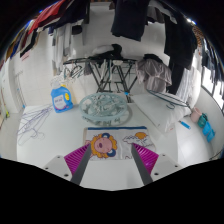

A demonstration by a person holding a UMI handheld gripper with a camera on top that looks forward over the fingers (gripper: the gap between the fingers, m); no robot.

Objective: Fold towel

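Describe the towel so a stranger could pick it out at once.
Start at the white table, then find the open gripper. The towel lies flat just ahead of the gripper, nearer than the round grey dish and the blue jug. It alone bears a cartoon face with orange hair.

Bright, even light falls from overhead, and the white table (45, 85) glares almost washed out, with only faint, soft shadows under things. The wide lens bows everything toward the rim, where detail smears, and the dark clothes at the back lose texture.
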